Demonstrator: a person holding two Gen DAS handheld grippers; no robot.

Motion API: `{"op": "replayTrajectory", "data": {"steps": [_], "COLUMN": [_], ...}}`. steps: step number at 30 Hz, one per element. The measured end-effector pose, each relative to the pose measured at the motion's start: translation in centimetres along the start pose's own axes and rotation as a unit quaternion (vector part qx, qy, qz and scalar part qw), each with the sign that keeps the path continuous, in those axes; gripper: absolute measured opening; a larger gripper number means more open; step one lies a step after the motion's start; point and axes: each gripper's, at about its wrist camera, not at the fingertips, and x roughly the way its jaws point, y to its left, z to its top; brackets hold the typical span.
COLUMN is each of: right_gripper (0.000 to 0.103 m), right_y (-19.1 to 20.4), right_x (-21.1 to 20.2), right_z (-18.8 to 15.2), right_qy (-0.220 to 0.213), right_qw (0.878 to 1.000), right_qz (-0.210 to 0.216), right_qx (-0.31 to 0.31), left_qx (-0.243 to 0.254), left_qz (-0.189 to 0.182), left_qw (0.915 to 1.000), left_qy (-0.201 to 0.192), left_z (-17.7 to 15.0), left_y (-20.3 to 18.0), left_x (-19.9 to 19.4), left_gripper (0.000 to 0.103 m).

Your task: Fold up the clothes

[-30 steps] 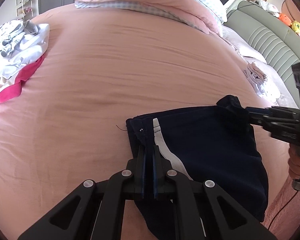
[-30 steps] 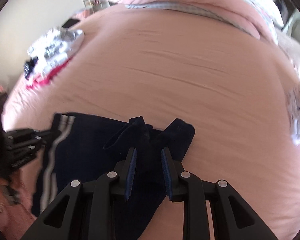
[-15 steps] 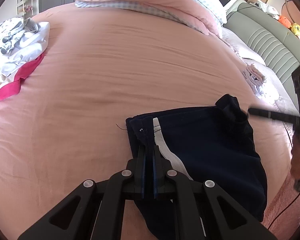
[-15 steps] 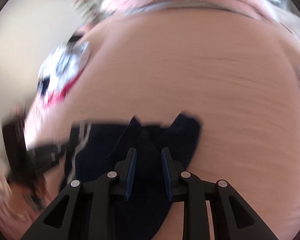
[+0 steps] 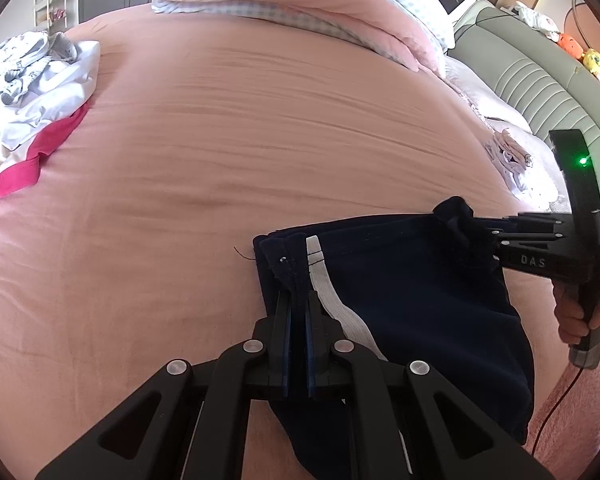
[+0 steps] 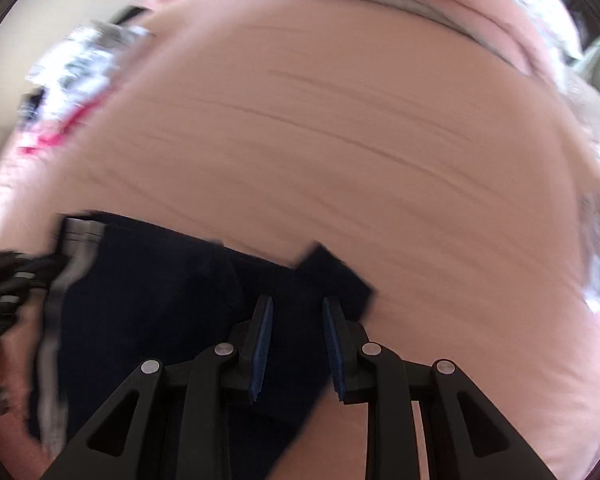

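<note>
Navy shorts (image 5: pixel 400 292) with a white side stripe lie on the pink bed sheet (image 5: pixel 260 140), near its front right. My left gripper (image 5: pixel 296 294) is shut on the shorts' left edge, next to the stripe. My right gripper (image 5: pixel 482 228) comes in from the right, held by a hand (image 5: pixel 576 320), and pinches the bunched far right corner, which sticks up. In the blurred right wrist view its jaws (image 6: pixel 297 300) stand a little apart with dark cloth of the shorts (image 6: pixel 152 300) between them. The left gripper (image 6: pixel 8 280) shows at that view's left edge.
A heap of white, grey and pink clothes (image 5: pixel 32 92) lies at the bed's far left. A rolled pink quilt (image 5: pixel 300 4) lies along the back. A green padded headboard (image 5: pixel 540 92) and a small garment (image 5: pixel 508 156) are on the right.
The right gripper has shifted and sunk a little at the shorts' corner, and its body now stands more upright. The left gripper and the shorts' left edge have not moved.
</note>
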Motion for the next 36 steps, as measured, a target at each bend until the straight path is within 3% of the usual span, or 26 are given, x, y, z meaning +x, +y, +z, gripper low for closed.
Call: {"op": "replayTrajectory", "data": {"steps": [3,7,11,17,22,27,33,36], "right_gripper": [0.025,0.026,0.029,0.029,0.029,0.041,0.046,0.045], "right_y": [-3.1,-6.1,-7.1,-6.3,-6.1,-7.2,-12.9,-15.5], "right_x": [-0.6,-0.5,-1.8,-2.6,-0.3,-0.1,-1.4,-3.7], "right_z": [-0.6,-1.7,-1.7,0.9,1.1,-0.1,-3.0,-3.9], "right_qy": [-0.012,-0.005,-0.004,-0.055,-0.003,0.010,0.007,-0.023], "right_qw": [0.997,0.994,0.990,0.992,0.998,0.998,0.987,0.982], "right_qz": [-0.019,-0.024,-0.101,-0.017,0.004,-0.045,-0.129,-0.099], "right_qx": [0.070,0.105,0.098,0.110,0.056,0.042,0.093,0.159], "left_qx": [0.001,0.001,0.000,-0.002,-0.004,-0.004,-0.007,-0.005], "left_qz": [0.000,0.000,0.001,0.002,0.001,0.002,0.002,0.008], "left_qw": [1.0000,1.0000,1.0000,1.0000,1.0000,1.0000,0.9999,0.9998], "left_qy": [-0.001,-0.001,-0.003,-0.005,-0.005,-0.006,-0.008,-0.018], "left_z": [-0.1,-0.1,-0.2,-0.3,-0.3,-0.3,-0.4,-0.4], "left_y": [0.0,0.2,0.1,0.2,0.2,0.2,0.1,-0.1], "left_x": [-0.1,-0.1,-0.1,-0.2,-0.2,-0.1,-0.2,-0.7], "left_gripper": [0.004,0.004,0.004,0.004,0.004,0.004,0.004,0.004]}}
